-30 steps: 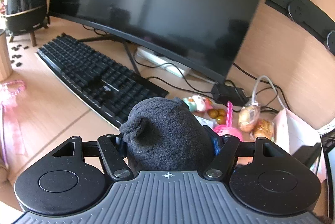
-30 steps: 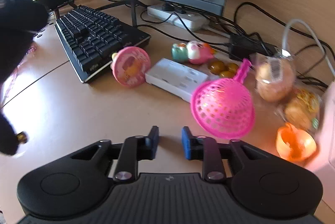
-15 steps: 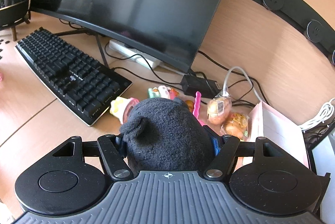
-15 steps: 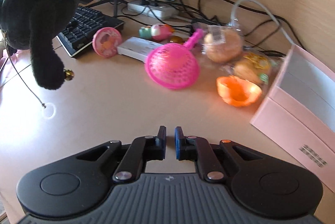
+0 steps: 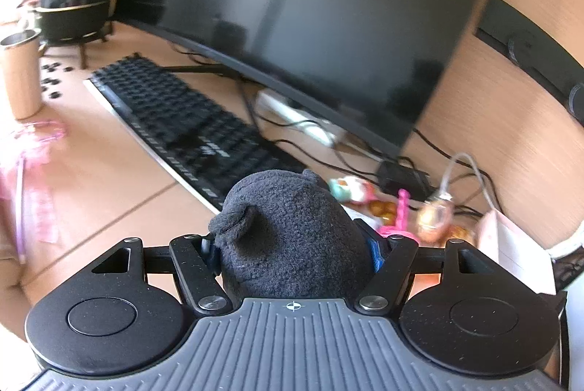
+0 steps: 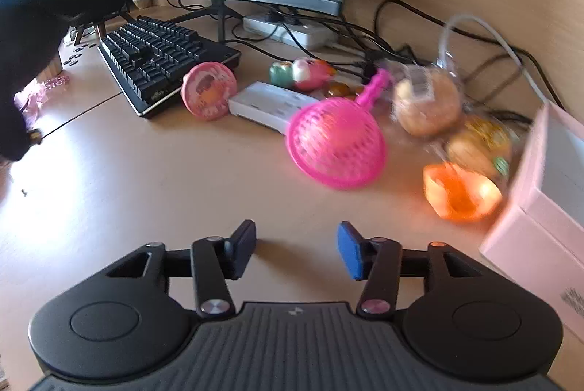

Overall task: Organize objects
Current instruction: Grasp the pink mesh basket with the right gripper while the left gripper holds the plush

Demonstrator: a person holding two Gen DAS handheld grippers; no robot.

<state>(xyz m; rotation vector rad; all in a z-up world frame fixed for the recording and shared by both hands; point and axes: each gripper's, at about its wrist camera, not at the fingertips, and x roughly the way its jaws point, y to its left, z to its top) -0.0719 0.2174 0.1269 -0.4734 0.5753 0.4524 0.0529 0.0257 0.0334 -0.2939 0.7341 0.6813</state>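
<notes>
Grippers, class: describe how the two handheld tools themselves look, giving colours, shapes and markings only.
Each has a grey ribbed body, two round black discs, black linkage bars with silver pivot screws and a small centre mark. The right gripper has one black and one blue finger pad. On the left gripper only a sliver of blue pad shows.

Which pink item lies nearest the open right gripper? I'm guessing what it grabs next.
The pink mesh scoop, directly ahead of the right gripper. The round pink toy by the keyboard sits farther back left.
</notes>
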